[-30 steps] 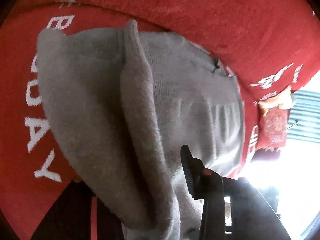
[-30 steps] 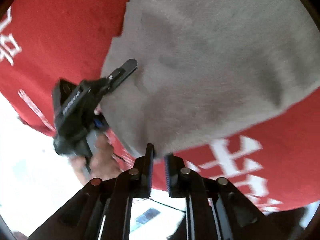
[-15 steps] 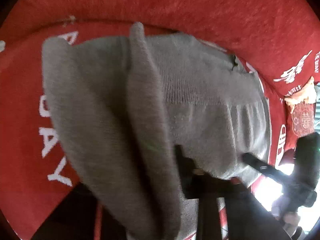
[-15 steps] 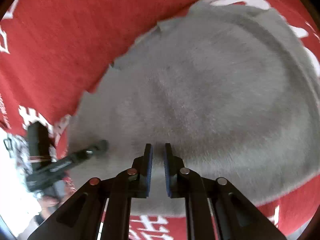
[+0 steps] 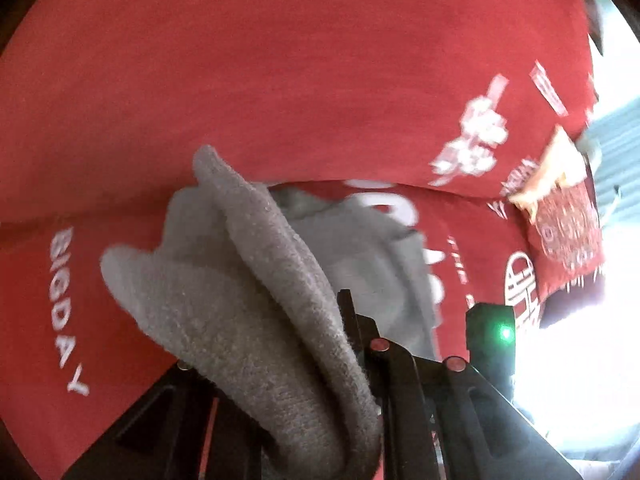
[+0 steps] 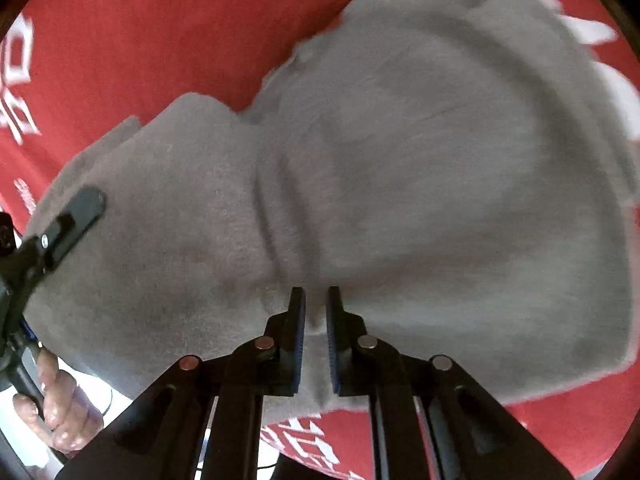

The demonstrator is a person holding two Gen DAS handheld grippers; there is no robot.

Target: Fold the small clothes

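Observation:
A small grey knitted garment [image 6: 420,168] lies on a red cloth [image 6: 140,32] with white lettering. My right gripper [image 6: 316,308] is shut on the garment's near edge, with grey cloth pinched between its jaws. My left gripper [image 5: 340,320] is shut on another part of the garment [image 5: 256,300], whose fold drapes over its fingers and hides the left one. The left gripper also shows at the left of the right wrist view [image 6: 72,220], on the garment's left edge. The right gripper's body with a green light shows in the left wrist view [image 5: 492,332].
The red cloth [image 5: 280,60] covers the whole work surface and rises into a fold behind. A red patterned tag with a beige edge [image 5: 568,224] lies at the right. A hand [image 6: 60,408] holds the left gripper's handle. Bright floor lies beyond the cloth's edge.
Both grippers have carried the garment's near edge forward, so it now lies doubled and shorter. More red cloth shows behind it in the left wrist view.

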